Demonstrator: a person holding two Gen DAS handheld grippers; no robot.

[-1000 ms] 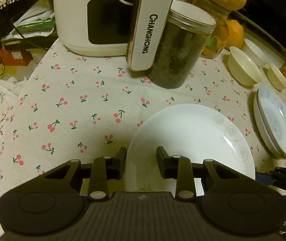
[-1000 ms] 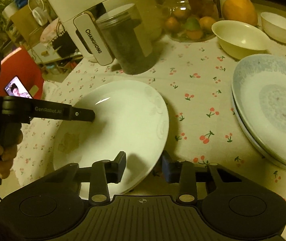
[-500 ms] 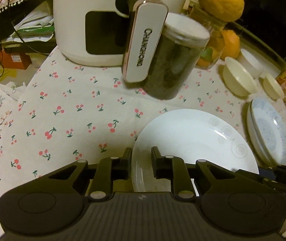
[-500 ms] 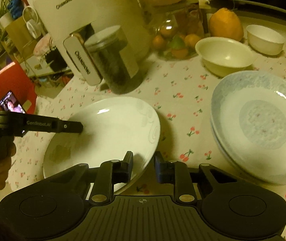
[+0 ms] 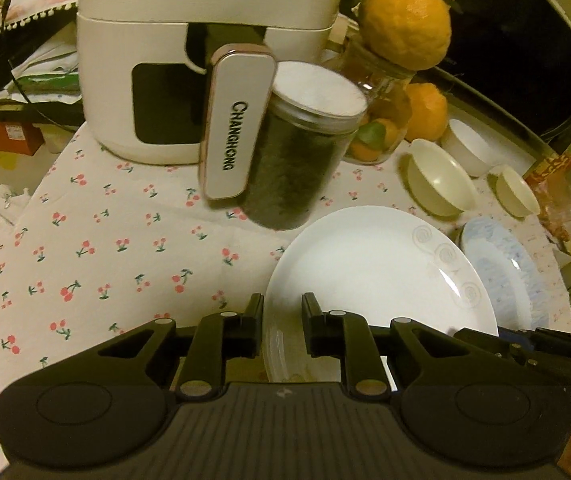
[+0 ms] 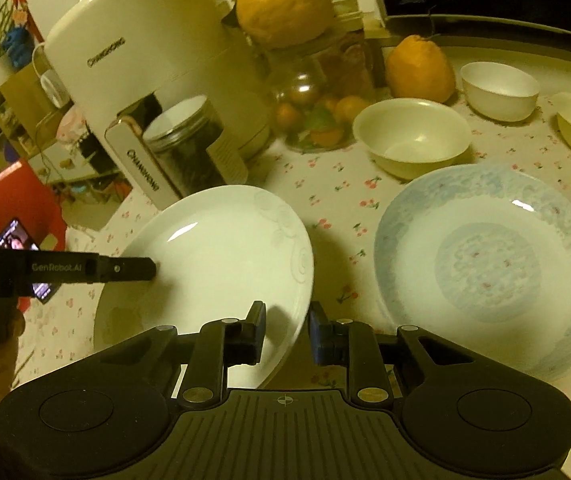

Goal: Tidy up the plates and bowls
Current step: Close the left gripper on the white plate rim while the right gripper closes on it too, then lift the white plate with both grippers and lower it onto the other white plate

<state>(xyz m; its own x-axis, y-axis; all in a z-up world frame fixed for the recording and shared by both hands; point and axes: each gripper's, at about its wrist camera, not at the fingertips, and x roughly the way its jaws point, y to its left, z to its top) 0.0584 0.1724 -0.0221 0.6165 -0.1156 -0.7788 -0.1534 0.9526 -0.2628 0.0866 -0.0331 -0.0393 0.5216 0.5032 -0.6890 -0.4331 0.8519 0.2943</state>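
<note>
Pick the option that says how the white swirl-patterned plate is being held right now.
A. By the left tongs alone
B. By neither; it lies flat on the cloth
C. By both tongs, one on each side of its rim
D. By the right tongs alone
C: the left tongs and the right tongs each pinch the rim of the white plate, which sits tilted above the tablecloth.

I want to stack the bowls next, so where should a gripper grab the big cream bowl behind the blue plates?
Probably the cream bowl is best taken by its thin rim on the near side, one finger inside and one outside. It stands upright and open, too wide to span. The near rim faces bare tablecloth; a fruit jar crowds the far left.
</note>
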